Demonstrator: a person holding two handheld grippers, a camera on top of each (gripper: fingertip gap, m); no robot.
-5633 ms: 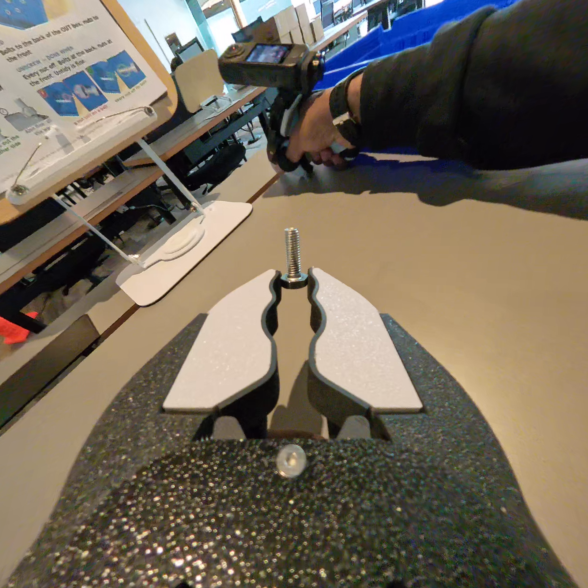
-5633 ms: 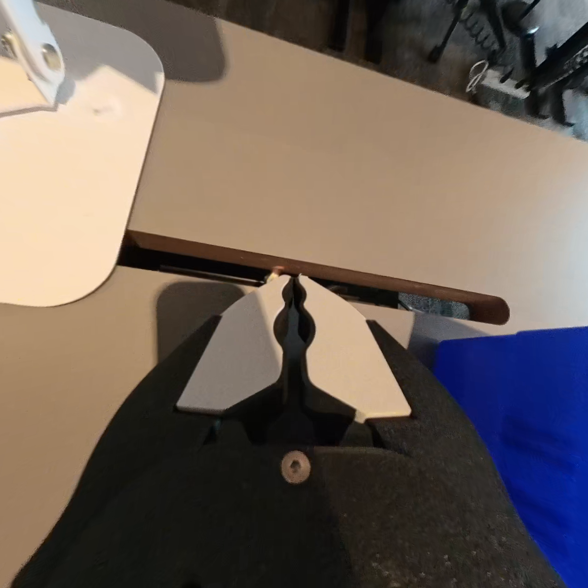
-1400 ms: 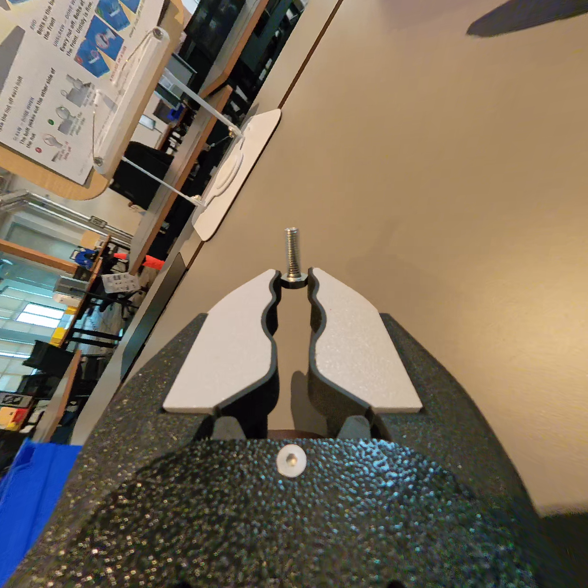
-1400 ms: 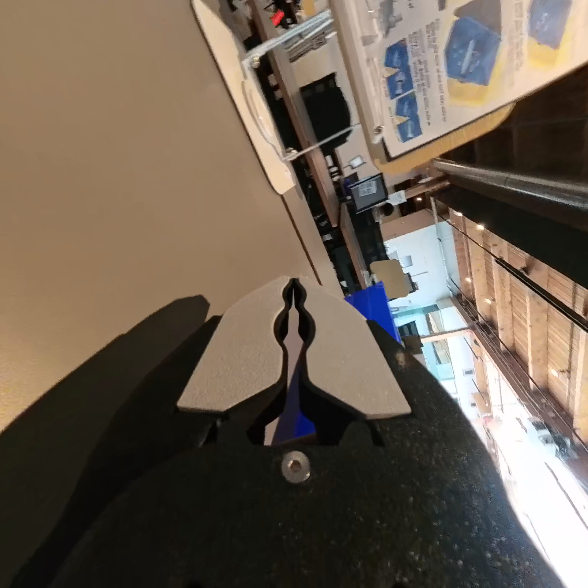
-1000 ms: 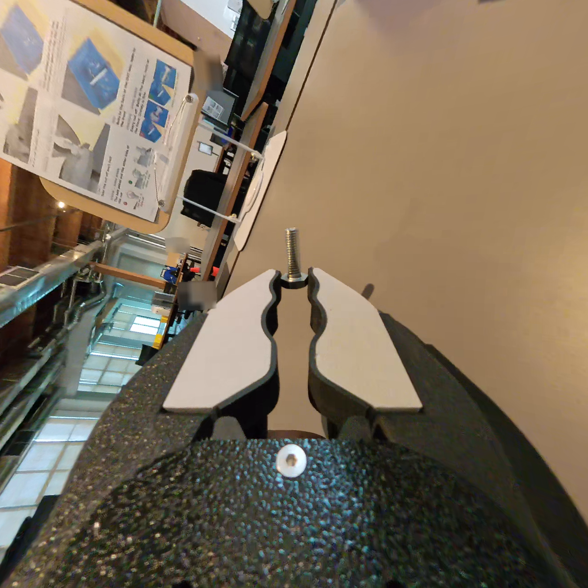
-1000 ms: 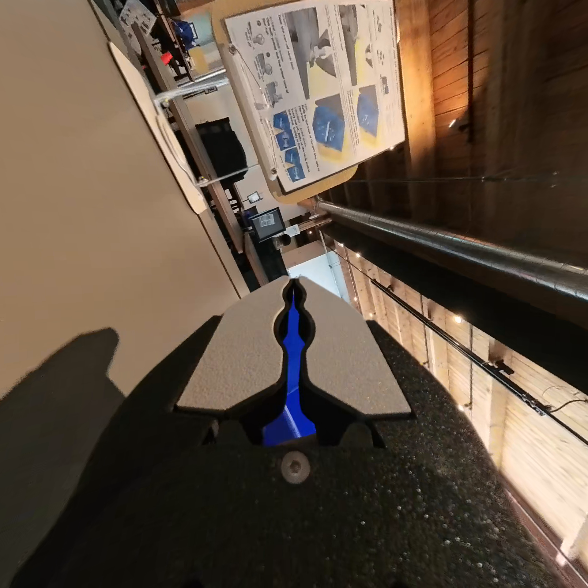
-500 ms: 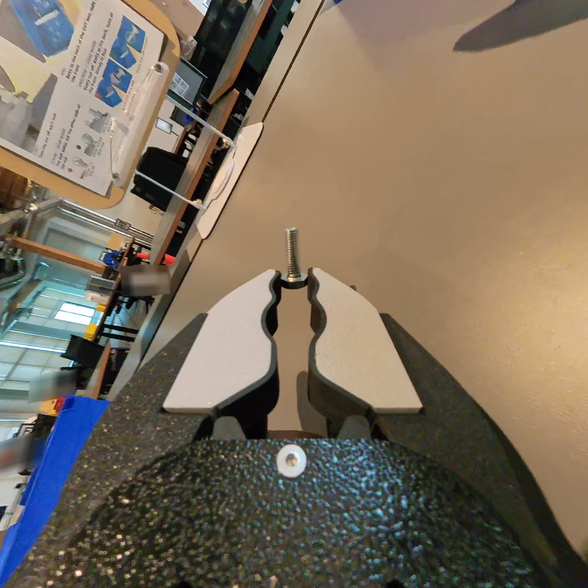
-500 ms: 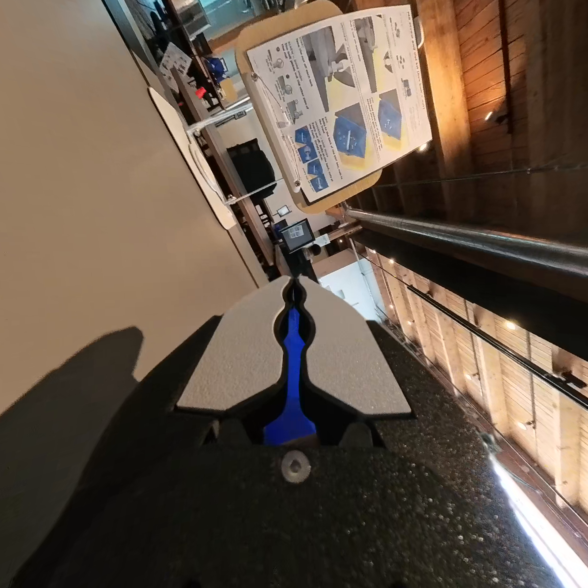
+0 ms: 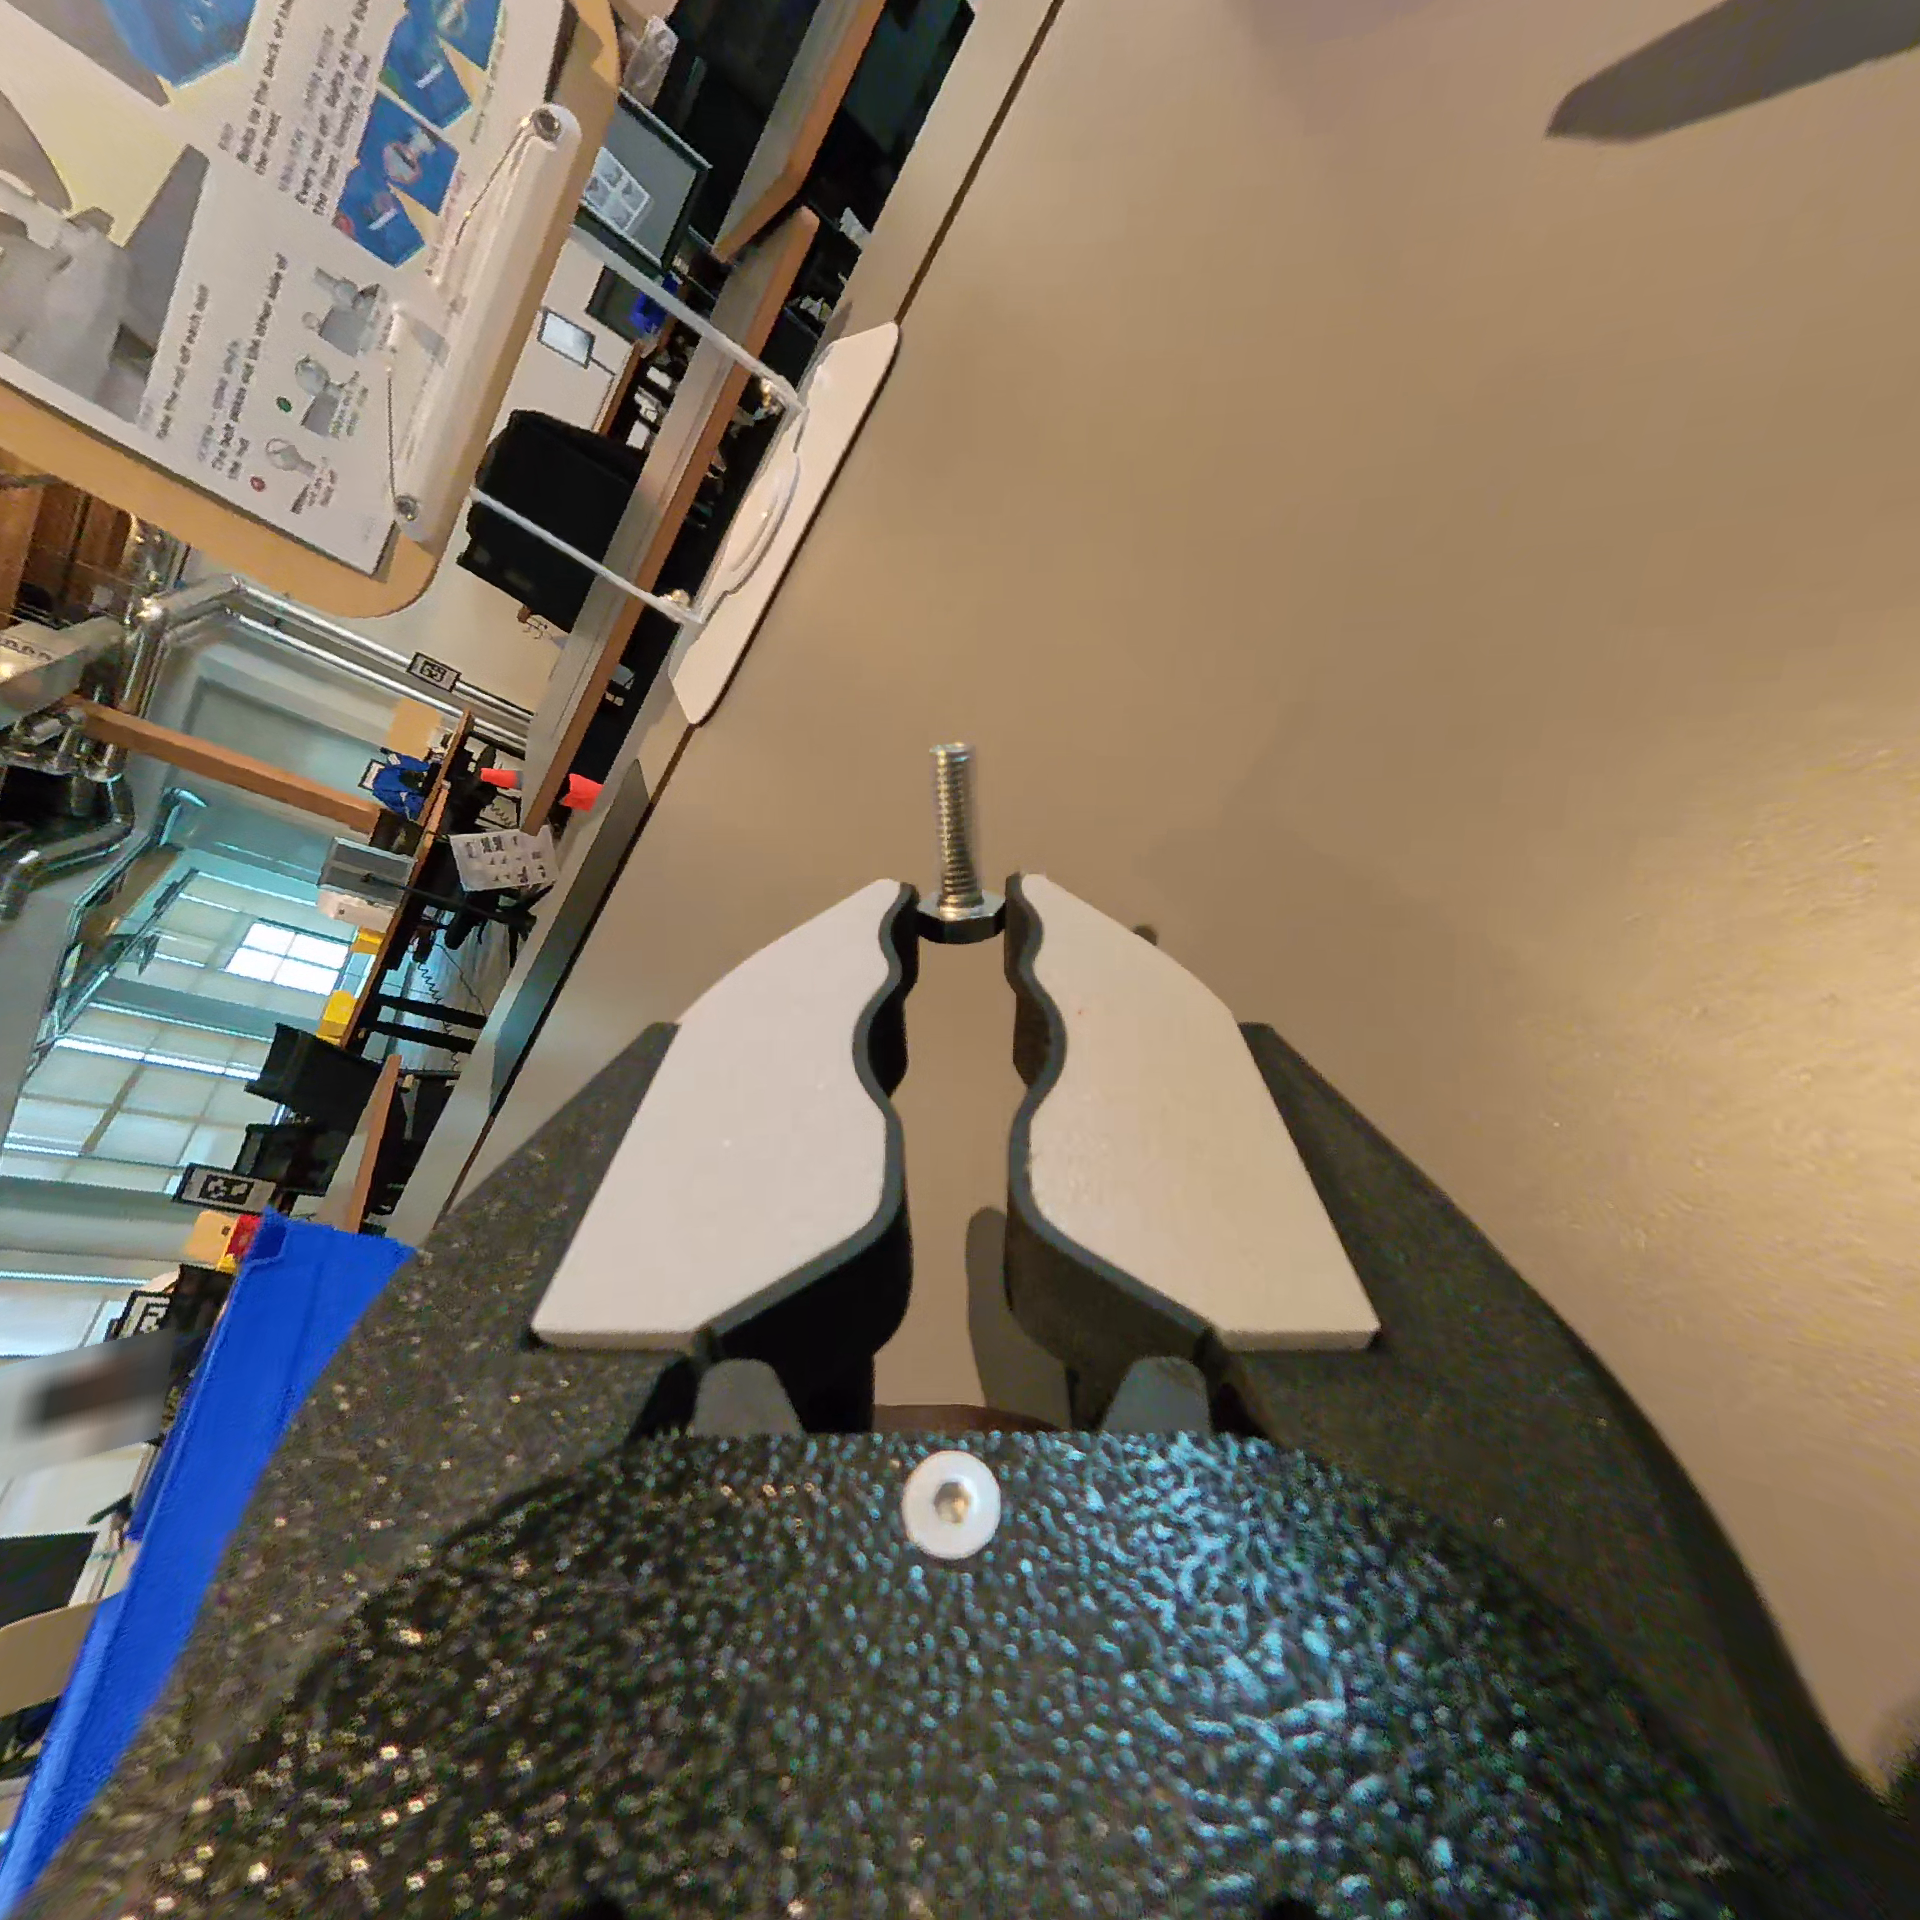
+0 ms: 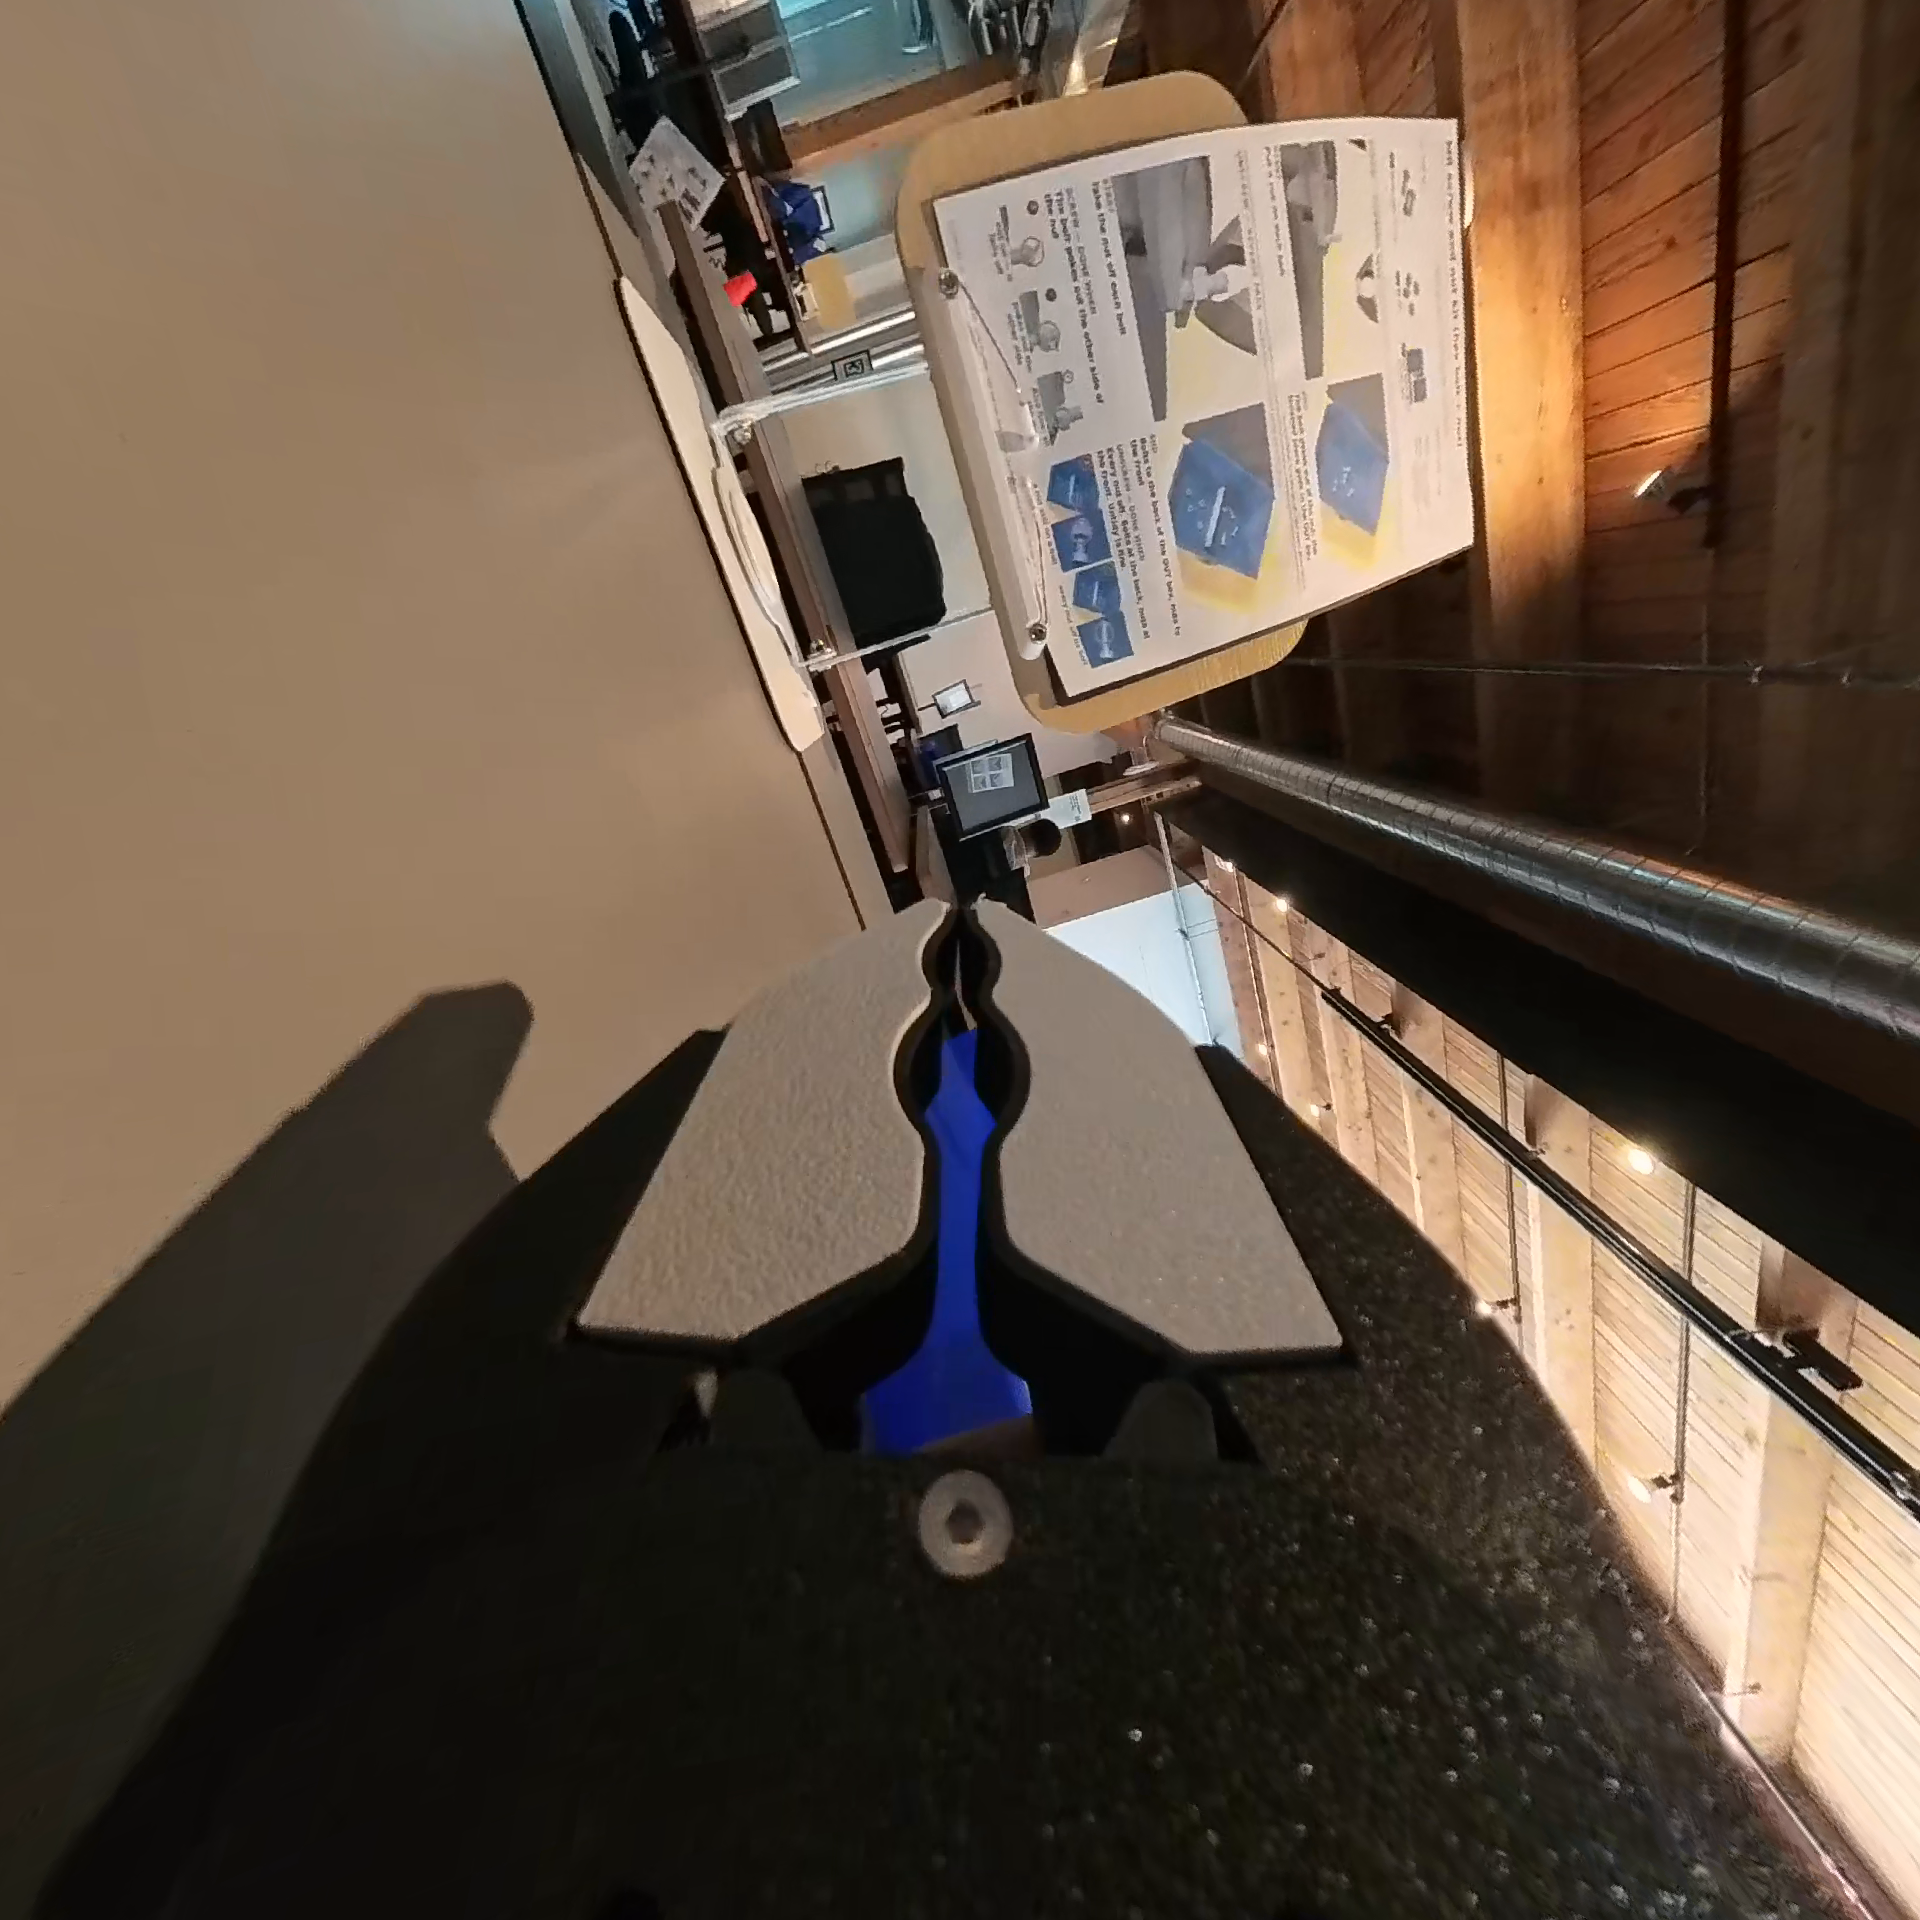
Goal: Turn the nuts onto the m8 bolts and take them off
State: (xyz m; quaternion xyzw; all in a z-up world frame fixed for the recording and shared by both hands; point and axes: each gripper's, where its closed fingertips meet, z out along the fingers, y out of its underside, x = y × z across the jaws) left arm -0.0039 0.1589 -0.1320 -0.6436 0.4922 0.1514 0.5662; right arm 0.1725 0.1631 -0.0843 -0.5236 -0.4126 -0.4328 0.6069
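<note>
So the left gripper (image 9: 960,904) is clamped on the hex head of a bolt (image 9: 952,821), dead centre of the left wrist view, right at the fingertips. The threaded shank sticks straight out ahead along the fingers, over the tan table (image 9: 1455,520). Bolt looks like plain bright steel, clean threads all the way up, and the shank is totally bare, no nut anywhere on it.

The right gripper (image 10: 961,914) is pinched closed at the tips, and I can't make out anything between them. No nut that I can see, though something tiny could be hiding in there. It's rolled over on its side, table on the left of the frame, an instruction board (image 10: 1195,395) upper middle, and a strip of blue bin (image 10: 951,1226) showing through the gap between its fingers. The same bin (image 9: 208,1455) sits lower left in the left wrist view.

My read: the bolt is held ready, but nothing is threaded on. If this is the screw-on half, a nut has to be fetched and spun on. If it's the take-off half, this bolt looks done and goes in the bin. Can't tell which from here.
</note>
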